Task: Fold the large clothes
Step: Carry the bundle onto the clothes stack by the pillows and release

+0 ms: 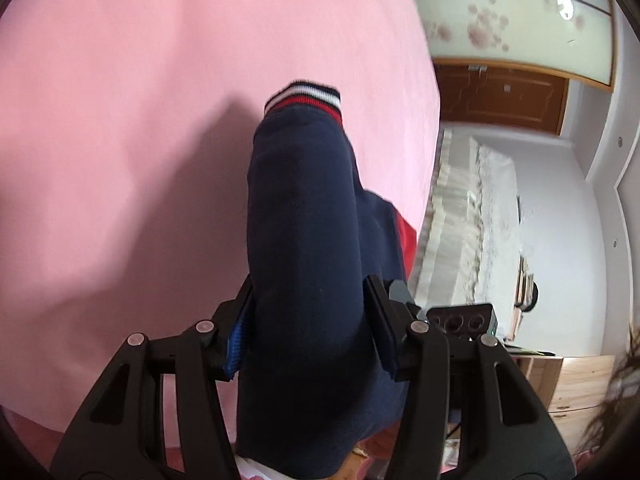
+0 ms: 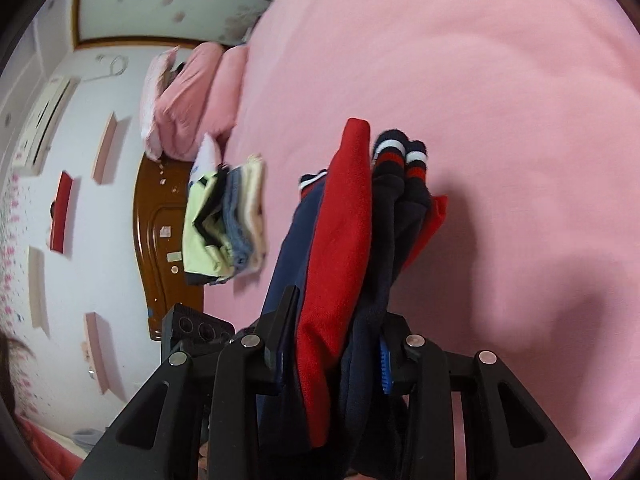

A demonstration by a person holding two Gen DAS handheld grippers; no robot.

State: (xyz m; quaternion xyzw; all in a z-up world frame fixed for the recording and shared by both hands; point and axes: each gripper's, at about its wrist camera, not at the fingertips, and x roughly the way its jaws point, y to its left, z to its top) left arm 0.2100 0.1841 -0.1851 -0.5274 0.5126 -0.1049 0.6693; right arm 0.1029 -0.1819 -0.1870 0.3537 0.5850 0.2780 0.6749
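Fabric fills both wrist views here. The left gripper (image 1: pixel 308 320) has its jaws clamped on a thick navy fold of the sweater (image 1: pixel 304 240), which hangs lifted above the pink bedsheet (image 1: pixel 140 100), with the striped cuff (image 1: pixel 304 98) in red, white and navy sitting at the far end and a bit of red panel peeking out on the right side. The right gripper (image 2: pixel 336 344) is pinched shut on a bunched stack of the same garment (image 2: pixel 340 240), red layer sandwiched between navy ones, with two striped cuffs (image 2: pixel 404 156) poking out past the fingers. It's held up off the sheet (image 2: pixel 480 80) too, throwing a shadow on it. Off to the left in the right view there's a pile of folded clothes (image 2: pixel 224 220) lying on the bed, pink pillows (image 2: pixel 188 100) beyond it, and a brown wooden headboard (image 2: pixel 164 240) against the wall.
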